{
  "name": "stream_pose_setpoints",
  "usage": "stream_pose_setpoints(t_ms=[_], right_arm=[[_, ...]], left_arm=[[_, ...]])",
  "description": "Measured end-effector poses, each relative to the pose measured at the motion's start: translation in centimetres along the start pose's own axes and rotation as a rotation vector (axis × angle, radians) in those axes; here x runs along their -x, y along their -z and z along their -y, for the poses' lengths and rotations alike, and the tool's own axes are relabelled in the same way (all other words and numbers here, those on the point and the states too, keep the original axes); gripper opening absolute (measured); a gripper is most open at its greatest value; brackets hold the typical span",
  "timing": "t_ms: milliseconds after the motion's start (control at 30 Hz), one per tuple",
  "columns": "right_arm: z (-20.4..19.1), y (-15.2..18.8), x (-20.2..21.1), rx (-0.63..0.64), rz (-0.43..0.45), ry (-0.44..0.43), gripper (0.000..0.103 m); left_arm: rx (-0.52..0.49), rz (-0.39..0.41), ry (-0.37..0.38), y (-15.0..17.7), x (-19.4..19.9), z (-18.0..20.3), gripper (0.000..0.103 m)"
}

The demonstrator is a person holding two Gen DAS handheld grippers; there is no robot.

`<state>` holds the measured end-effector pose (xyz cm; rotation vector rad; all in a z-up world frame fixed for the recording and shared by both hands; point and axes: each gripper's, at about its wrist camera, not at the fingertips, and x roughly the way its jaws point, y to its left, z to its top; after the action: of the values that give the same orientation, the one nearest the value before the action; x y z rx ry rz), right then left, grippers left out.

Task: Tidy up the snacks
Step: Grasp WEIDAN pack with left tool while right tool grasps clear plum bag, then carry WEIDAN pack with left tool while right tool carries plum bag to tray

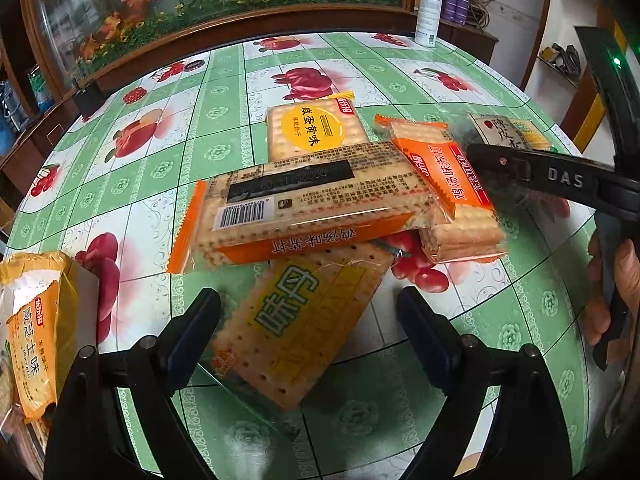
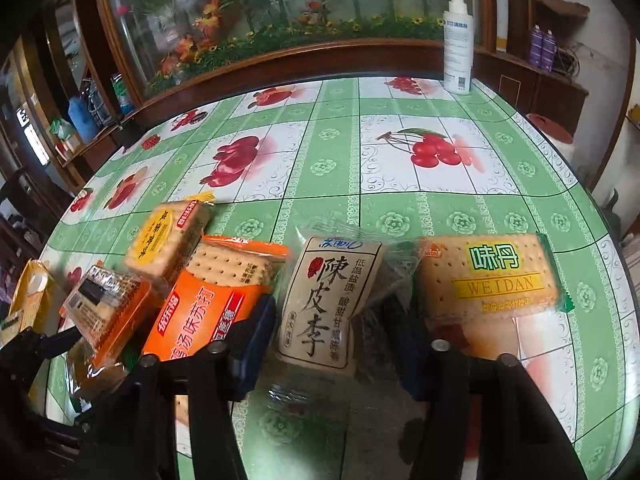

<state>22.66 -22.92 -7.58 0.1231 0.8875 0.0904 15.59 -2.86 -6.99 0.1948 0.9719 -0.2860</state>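
At the far left of the worktop [image 1: 168, 168], with its green-checked fruit-print cover, an open box [image 1: 76, 280] at the edge holds a yellow cracker packet [image 1: 34, 352] standing on end inside it. The left tool [image 1: 308, 320] hangs with its jaws wide on either side of a yellow cracker pack [image 1: 304, 320], its pads clear of the wrapper. Just beyond lies a long orange cracker pack [image 1: 304, 212], barcode up, resting partly over the yellow one, with a round-labelled cracker pack [image 1: 316, 132] behind and an orange soda-cracker pack [image 2: 208, 308] to its right. Further right, the right tool [image 2: 332, 336] has its jaws drawn narrow around a pale plum pouch [image 2: 324, 300]; whether the pads press on it I cannot tell. A green-lettered biscuit pack [image 2: 492, 276] lies just beside it, and a white spray bottle [image 2: 458, 44] stands at the far edge.
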Motion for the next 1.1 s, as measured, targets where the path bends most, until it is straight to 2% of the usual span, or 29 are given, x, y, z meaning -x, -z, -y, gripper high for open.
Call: stream_pose_setpoints(t_ms=[67,133,233,533,700,1100], right_arm=[[0.3,0.3,0.3,-0.012,-0.001,-0.019,0.051],[0.6,0.6,0.7,-0.026,0.001,-0.037,0.050],[1.0,1.2,1.5,-0.043,0.006,-0.064,0.049],[1.4,3.7,5.9,-0.074,0.053,-0.160,0.049],[1.9,5.7,8.0,-0.108,0.063,-0.253,0.049],[-0.1,9.0,11.5,-0.075,0.088,-0.354,0.049]], left_arm=[[0.006,0.001,0.025,0.1,0.1,0.0,0.080],[0.001,0.010,0.026,0.0,0.5,0.2,0.057],[-0.005,0.004,0.035,0.1,0.7,0.5,0.052],[0.064,0.034,0.095,2.6,2.6,-0.1,0.047],[0.091,0.067,0.122,5.0,4.7,-0.4,0.046],[0.142,0.190,0.104,9.5,11.1,-1.1,0.046]])
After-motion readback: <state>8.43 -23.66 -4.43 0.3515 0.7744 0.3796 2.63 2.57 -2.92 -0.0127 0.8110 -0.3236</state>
